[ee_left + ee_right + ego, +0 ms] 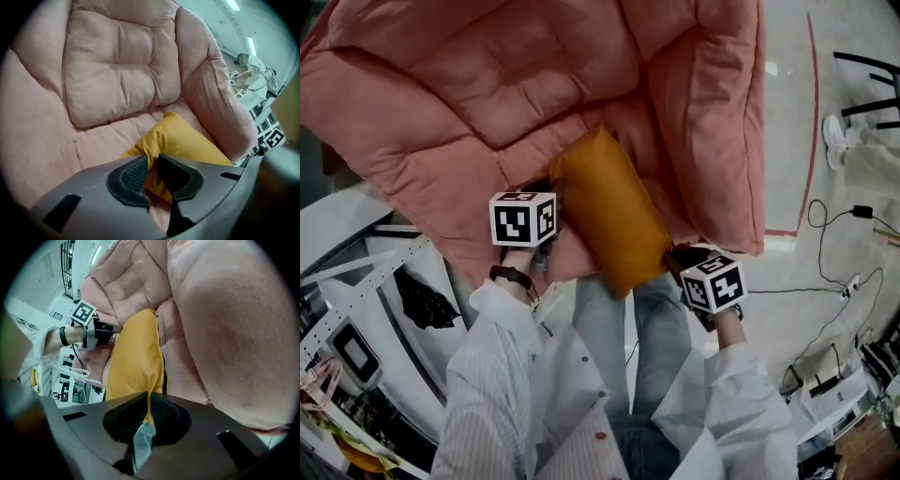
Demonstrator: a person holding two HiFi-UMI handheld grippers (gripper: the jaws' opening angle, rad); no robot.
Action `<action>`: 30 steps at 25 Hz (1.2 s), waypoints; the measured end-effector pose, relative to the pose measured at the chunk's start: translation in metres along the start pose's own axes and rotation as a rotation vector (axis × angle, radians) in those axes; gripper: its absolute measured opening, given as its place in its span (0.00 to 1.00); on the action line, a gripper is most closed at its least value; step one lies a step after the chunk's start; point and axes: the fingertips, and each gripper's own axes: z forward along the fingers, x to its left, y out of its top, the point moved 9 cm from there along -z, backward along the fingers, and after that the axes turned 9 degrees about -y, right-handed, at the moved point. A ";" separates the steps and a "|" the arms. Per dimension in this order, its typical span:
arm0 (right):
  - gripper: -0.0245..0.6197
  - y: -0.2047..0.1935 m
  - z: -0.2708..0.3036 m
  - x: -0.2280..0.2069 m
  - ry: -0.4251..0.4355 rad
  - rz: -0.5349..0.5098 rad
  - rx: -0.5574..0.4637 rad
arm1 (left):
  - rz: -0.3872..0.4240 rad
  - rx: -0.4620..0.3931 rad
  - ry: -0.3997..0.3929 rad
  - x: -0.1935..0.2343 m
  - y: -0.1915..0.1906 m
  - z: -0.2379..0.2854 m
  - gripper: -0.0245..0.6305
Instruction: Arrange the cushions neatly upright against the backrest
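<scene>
Cushion [609, 211], the orange one, lies on the seat of the pink armchair [712, 122] beside its right arm, its long axis running from far left to near right between your hands. Your left claw [152, 161] pinches its far-left corner and your right claw [149, 411] is clamped on a thin fold at the near-right corner. The backrest [506, 75] lies beyond both claws, far and left, so the lift likely has to tip the cushion upright that way.

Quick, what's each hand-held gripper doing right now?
Left hand-held gripper: closed, pinching a corner of the yellow cushion.
Right hand-held gripper: closed, pinching the same yellow cushion at its other end.
</scene>
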 end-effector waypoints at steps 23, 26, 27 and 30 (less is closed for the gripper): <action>0.07 0.110 -0.048 -0.013 -0.094 -0.329 0.019 | -0.391 -0.353 0.126 -0.007 -0.038 -0.076 0.15; 0.07 0.133 -0.050 -0.011 -0.101 -0.381 0.015 | -0.432 -0.404 0.147 -0.004 -0.033 -0.085 0.15; 0.07 0.141 -0.051 -0.010 -0.106 -0.394 0.008 | -0.441 -0.420 0.150 -0.003 -0.030 -0.089 0.15; 0.07 0.167 -0.057 -0.003 -0.130 -0.420 -0.030 | -0.462 -0.466 0.149 0.004 -0.023 -0.102 0.15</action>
